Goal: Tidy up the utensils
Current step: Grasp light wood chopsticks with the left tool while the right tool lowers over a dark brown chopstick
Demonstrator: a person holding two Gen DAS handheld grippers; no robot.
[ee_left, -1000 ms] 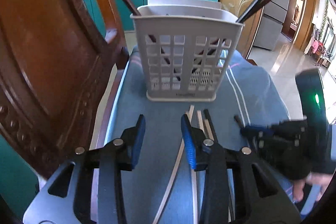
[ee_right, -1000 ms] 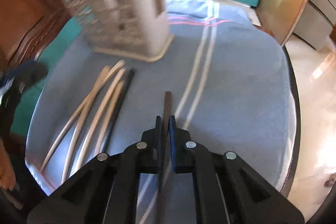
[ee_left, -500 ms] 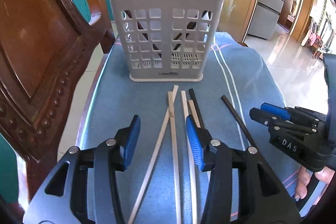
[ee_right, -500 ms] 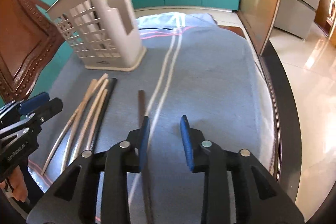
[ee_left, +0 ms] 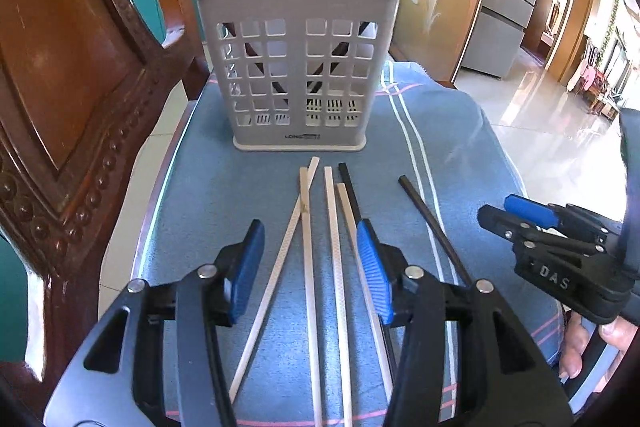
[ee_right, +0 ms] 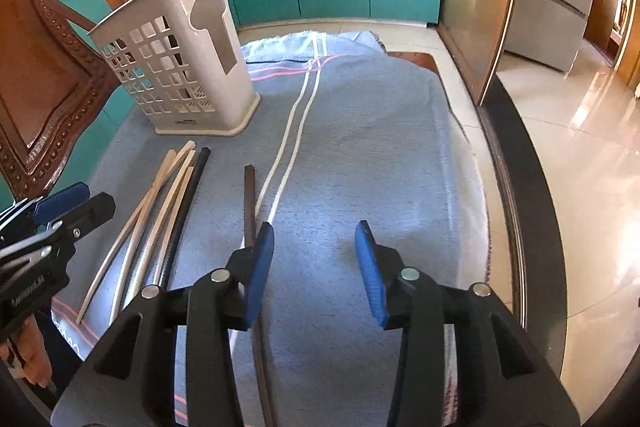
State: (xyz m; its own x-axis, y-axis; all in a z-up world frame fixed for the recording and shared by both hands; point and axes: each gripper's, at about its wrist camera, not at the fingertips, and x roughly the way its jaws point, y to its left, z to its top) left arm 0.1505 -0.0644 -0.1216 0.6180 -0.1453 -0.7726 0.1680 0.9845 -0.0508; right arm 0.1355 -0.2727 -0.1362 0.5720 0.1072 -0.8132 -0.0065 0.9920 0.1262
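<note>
Bare blue cloth [ee_right: 360, 155] lies open toward 1 o'clock; the utensil basket [ee_right: 180, 67] and carved chair [ee_right: 44, 75] block 10 o'clock.

The white utensil basket [ee_left: 298, 67] is showing a small dark mark low on its front base that is reading "LONG", with the rest too small to make out. The right claw [ee_left: 520, 215], seen from the left wrist view, is carrying raised letters "DAS" on its black body. The lettering on the left claw [ee_right: 60, 203] in the right wrist view is staying too blurred to read.
</note>
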